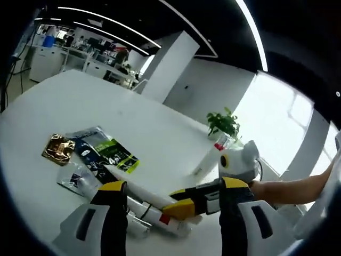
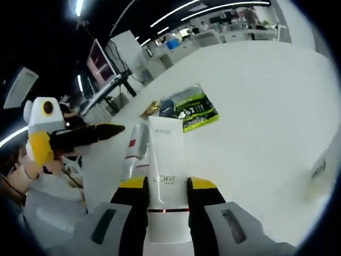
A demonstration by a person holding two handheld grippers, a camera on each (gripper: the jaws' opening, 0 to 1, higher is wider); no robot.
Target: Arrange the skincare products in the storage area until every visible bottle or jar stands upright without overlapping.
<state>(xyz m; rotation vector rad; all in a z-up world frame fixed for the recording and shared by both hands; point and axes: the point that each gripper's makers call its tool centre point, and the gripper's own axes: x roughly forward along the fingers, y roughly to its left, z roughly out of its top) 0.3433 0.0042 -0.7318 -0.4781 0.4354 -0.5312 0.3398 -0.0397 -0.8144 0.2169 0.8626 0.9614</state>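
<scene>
My right gripper is shut on a white L'Oreal tube, which points away along the jaws over the white table. In the left gripper view the same tube hangs slanted in the right gripper, which a hand holds. A second white tube with a red mark lies flat just left of it, and also shows as a tube under the held one. A slim white bottle with a red cap stands further back. My left gripper is open, jaws wide apart, nothing between them.
Green-and-black sachets and a gold foil packet lie flat on the table. A potted plant stands at the far edge. A blurred white container sits at the right. Desks and monitors are beyond.
</scene>
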